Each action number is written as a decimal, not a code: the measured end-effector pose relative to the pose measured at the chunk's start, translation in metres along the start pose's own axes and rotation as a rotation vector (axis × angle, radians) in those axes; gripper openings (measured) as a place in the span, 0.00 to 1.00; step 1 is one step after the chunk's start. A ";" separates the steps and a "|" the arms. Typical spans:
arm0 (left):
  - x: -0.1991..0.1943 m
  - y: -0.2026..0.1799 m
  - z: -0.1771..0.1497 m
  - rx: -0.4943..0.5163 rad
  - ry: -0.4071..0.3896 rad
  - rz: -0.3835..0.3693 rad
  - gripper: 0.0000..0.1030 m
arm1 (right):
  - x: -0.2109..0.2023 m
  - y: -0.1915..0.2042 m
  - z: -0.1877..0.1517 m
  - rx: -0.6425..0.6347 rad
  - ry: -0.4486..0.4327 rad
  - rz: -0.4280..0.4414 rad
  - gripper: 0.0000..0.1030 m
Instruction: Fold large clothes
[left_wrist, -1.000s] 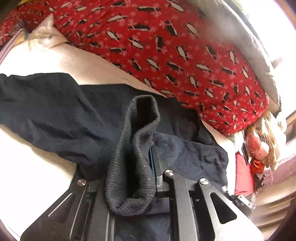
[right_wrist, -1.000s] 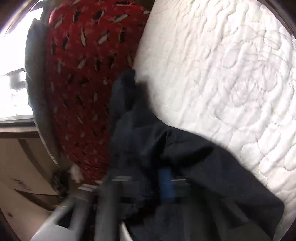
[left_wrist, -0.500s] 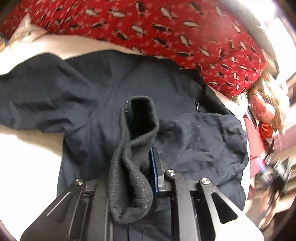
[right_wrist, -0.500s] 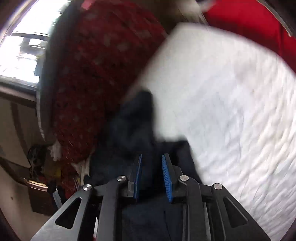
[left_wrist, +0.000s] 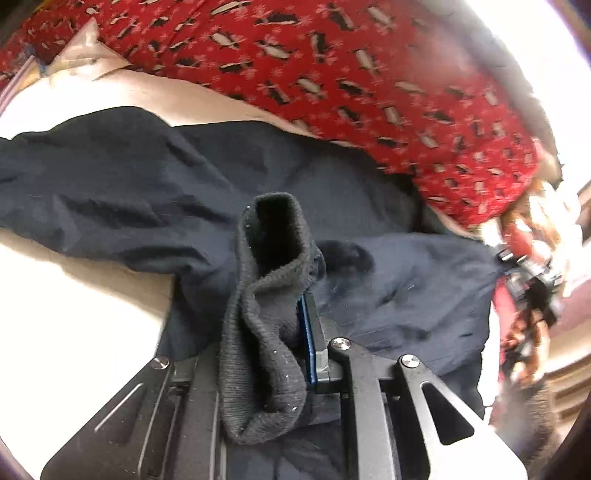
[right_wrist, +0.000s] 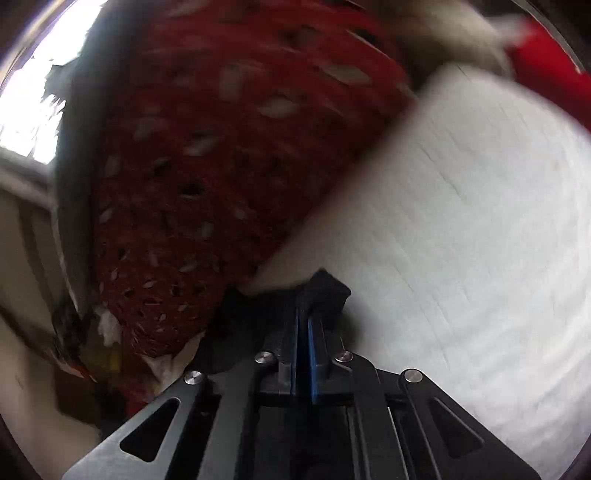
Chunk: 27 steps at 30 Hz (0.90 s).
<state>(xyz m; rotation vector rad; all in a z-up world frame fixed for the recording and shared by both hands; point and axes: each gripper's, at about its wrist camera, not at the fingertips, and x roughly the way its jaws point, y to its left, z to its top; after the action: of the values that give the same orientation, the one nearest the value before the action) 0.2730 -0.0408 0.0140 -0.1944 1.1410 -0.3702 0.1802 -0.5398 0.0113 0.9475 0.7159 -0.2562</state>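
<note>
We hold the ribbed dark knit cuff in our left gripper; our right gripper pinches dark cloth. We judge the next move is carrying the dark navy garment over into a fold.

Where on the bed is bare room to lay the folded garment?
Bare white quilt lies right of the red penguin blanket, and more below the spread navy garment. Crowded along the blanket's edge.
</note>
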 end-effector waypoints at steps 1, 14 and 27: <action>0.006 -0.002 0.001 0.011 0.005 0.037 0.14 | 0.001 0.016 0.002 -0.079 -0.021 -0.026 0.03; 0.017 0.006 -0.002 -0.034 0.056 0.018 0.14 | 0.005 -0.030 -0.032 0.074 0.217 -0.029 0.45; 0.031 -0.012 -0.007 0.033 0.116 0.027 0.18 | -0.013 -0.033 -0.058 -0.154 0.187 -0.152 0.00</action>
<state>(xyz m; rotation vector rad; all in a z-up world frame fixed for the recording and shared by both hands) 0.2758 -0.0631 -0.0110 -0.1303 1.2500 -0.3799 0.1286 -0.5130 -0.0229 0.7777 0.9680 -0.2439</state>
